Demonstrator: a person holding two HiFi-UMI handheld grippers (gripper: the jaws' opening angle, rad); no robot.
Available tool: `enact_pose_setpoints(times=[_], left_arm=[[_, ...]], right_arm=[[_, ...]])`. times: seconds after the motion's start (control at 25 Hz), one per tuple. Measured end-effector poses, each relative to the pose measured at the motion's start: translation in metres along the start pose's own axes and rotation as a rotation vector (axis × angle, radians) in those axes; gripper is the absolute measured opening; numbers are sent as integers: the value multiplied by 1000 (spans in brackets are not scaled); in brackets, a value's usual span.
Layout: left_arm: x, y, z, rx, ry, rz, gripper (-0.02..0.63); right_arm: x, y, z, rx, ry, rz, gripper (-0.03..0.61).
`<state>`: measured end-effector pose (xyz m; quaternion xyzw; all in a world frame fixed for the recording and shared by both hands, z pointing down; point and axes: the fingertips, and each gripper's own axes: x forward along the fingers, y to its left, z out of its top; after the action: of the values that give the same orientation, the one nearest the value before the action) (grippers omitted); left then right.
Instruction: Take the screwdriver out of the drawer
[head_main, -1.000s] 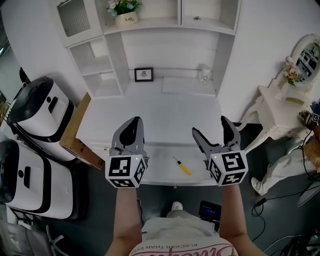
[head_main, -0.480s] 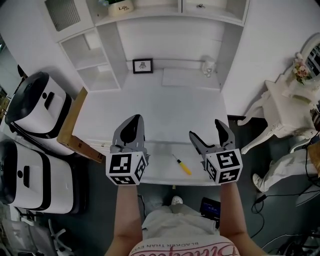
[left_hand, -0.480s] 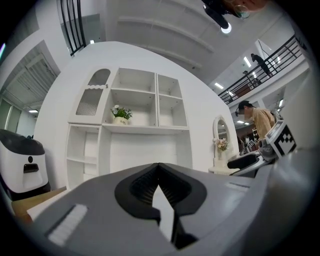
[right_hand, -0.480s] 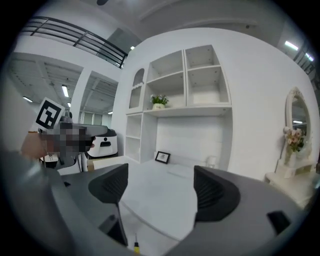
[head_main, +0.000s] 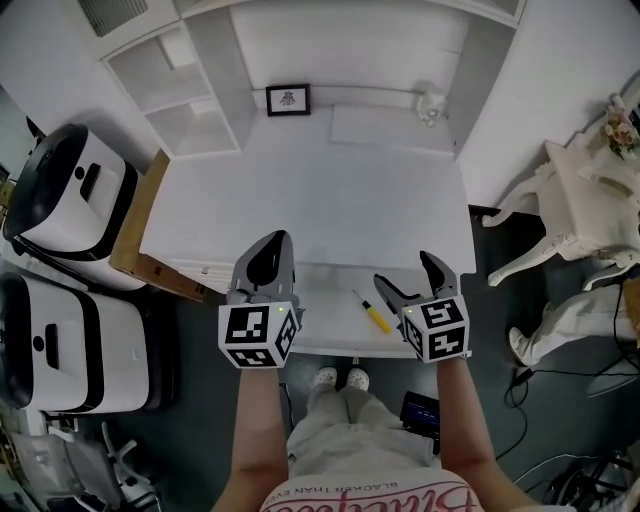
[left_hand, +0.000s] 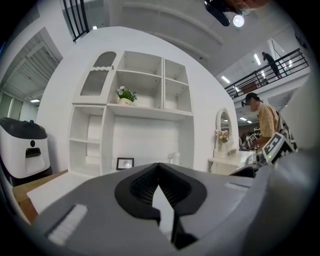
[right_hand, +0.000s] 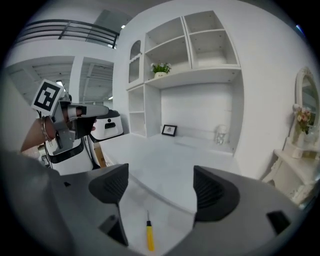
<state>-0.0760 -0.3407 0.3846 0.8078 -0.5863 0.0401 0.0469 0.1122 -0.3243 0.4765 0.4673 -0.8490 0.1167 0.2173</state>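
A screwdriver (head_main: 375, 313) with a yellow handle lies in the open white drawer (head_main: 325, 322) at the desk's front edge. In the right gripper view the screwdriver (right_hand: 149, 237) sits on the drawer floor (right_hand: 172, 220), below and between the jaws. My right gripper (head_main: 410, 278) hovers just right of it, open and holding nothing; its jaws (right_hand: 160, 186) stand wide apart. My left gripper (head_main: 268, 248) hangs over the drawer's left end, shut and holding nothing. In its own view the left gripper (left_hand: 159, 166) points at the shelves.
A white desk (head_main: 300, 190) with a hutch carries a small picture frame (head_main: 288, 98) at the back. Two white-and-black machines (head_main: 70, 190) and a wooden board (head_main: 140, 240) stand at the left. A white dresser (head_main: 590, 210) stands at the right. A person (left_hand: 263, 112) stands in the distance.
The head camera has tilted further down, so the desk sits higher in view. Both grippers have stayed over the drawer, and the right one has drawn a little closer to the screwdriver.
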Motion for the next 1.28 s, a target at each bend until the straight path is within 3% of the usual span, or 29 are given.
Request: enact_pose_setpoints(times=[0.52, 1.28], left_arm=[[13, 21, -78, -55, 165, -49, 9], [21, 33, -137, -86, 271, -74, 9]], right_arm=[[48, 23, -97, 61, 244, 23, 416], [107, 49, -230, 39, 659, 163, 414]])
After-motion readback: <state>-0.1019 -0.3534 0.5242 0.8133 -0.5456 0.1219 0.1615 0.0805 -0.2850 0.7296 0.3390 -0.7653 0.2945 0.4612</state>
